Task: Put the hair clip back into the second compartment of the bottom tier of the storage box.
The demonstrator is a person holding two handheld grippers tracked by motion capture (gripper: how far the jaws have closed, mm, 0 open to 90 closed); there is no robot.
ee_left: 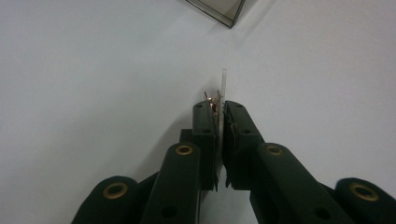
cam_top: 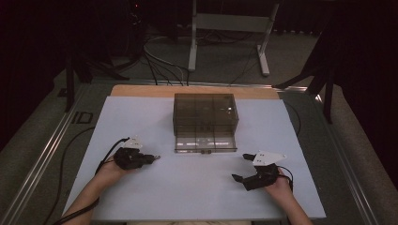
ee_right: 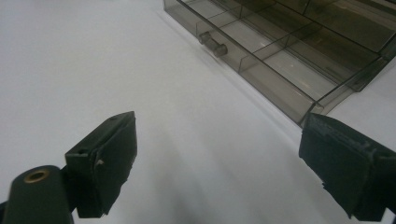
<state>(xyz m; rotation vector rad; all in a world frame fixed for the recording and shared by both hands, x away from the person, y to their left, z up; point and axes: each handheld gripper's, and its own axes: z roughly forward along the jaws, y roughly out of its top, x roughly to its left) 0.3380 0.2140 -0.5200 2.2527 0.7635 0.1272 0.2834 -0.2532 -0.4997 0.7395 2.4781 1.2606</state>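
Two tools rest low over our white worktop (cam_top: 197, 187), one in each hand, on either side of a smoky clear drawer box (cam_top: 205, 114). Our left tool (cam_top: 152, 158) is clenched on a thin clear strip (ee_left: 223, 88) that stands upright between the jaws and sticks out past their tips; a small brass-coloured clip (ee_left: 213, 99) sits pinched with it at the tip of the jaws. In the left gripper view the jaws nearly meet, with only the strip's thickness between them, and a corner of the box shows at the top edge. From above, the held piece lies just above the worktop, to the left of the box's open drawer (cam_top: 204, 142) and apart from it. Our right tool (cam_top: 241, 167) is released, its jaws standing wide with bare worktop between them. In the right gripper view the pulled-out drawer (ee_right: 261, 51) lies ahead, split into compartments by clear dividers, with a small round knob (ee_right: 213, 43) on its front wall. Whether anything lies in those compartments we cannot tell.
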